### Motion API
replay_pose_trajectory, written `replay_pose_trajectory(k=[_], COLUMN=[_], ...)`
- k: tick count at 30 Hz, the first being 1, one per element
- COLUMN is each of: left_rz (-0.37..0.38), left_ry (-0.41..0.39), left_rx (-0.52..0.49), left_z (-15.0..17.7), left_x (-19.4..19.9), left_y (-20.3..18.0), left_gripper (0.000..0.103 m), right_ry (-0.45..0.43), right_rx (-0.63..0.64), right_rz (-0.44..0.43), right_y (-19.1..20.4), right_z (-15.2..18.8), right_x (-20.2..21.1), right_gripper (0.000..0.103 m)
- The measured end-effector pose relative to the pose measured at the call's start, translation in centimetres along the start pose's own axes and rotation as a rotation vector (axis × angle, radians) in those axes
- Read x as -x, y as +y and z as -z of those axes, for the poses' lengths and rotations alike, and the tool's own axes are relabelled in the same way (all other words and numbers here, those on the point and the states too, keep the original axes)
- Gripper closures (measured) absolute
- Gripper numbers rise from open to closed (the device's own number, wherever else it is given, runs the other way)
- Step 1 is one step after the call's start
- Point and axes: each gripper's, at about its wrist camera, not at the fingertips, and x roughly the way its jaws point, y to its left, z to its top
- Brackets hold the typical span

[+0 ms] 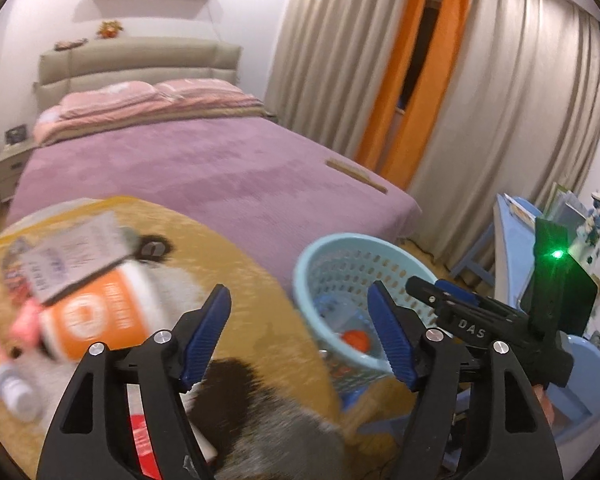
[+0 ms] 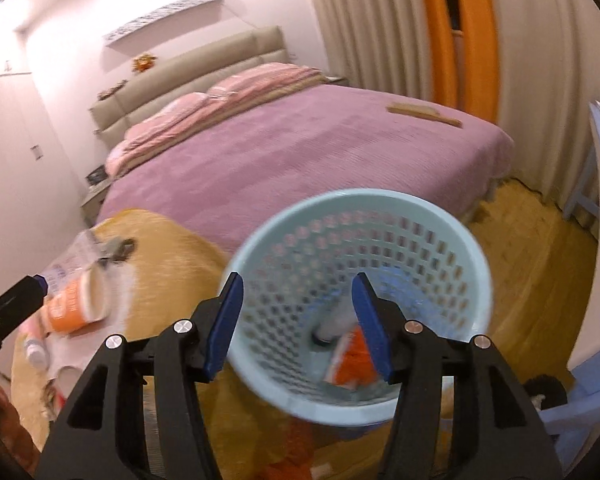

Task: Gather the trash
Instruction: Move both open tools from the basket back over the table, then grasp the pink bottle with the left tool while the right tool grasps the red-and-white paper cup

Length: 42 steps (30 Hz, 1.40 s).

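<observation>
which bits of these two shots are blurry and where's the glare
Left wrist view: the orange cup and papers are motion-smeared, while the left gripper stays sharp; a ceiling light flares in the top right corner. Right wrist view: the basket rim is smeared, and glare washes out the upper left wall.

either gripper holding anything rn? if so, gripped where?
Nothing held. Left gripper is open with nothing between its pads; right gripper is open and empty above the blue basket, which already holds trash.
</observation>
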Motion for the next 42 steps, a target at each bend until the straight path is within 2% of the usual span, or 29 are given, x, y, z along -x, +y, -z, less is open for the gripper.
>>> replay_pose_trajectory(k=[6, 10, 12, 19, 24, 28, 32, 42], left_rz=[-0.091, -0.208, -0.263, -0.364, -0.405, -0.402, -0.419, -0.497], left_ry=[-0.049, -0.082, -0.089, -0.066, -0.038, -0.016, 0.034, 0.097], left_rx=[0.068, 0.085, 0.111, 0.258, 0.335, 0.41, 0.461, 0.46], left_z=[0.8, 1.7, 2.4, 4.6, 5.8, 6.1, 6.0, 6.0], left_x=[4.7, 8.1, 9.4, 11.7, 11.6, 10.5, 8.8, 5.5], left_y=[4.2, 7.5, 9.2, 15.7, 19.0, 21.3, 23.3, 24.6], left_gripper=[0.029, 0.02, 0.02, 0.019, 0.019, 0.019, 0.019, 0.019], right_ry=[0.008, 0.024, 0.035, 0.094, 0.141, 0.168, 0.192, 0.222], right_rx=[0.083, 0.132, 0.167, 0.293, 0.345, 0.364, 0.387, 0.459], right_rz=[-0.117, -0.195, -0.228, -0.303, -0.305, -0.31, -0.309, -0.289], right_y=[5.5, 8.5, 10.4, 16.1, 18.3, 18.9, 19.5, 21.0], right_z=[1.2, 2.4, 3.4, 7.1, 9.4, 10.3, 11.3, 12.7], right_x=[1.3, 1.8, 2.0, 1.7, 0.6, -0.1, -0.5, -1.3], right_gripper=[0.049, 0.044, 0.042, 0.035, 0.035, 0.035, 0.03, 0.024])
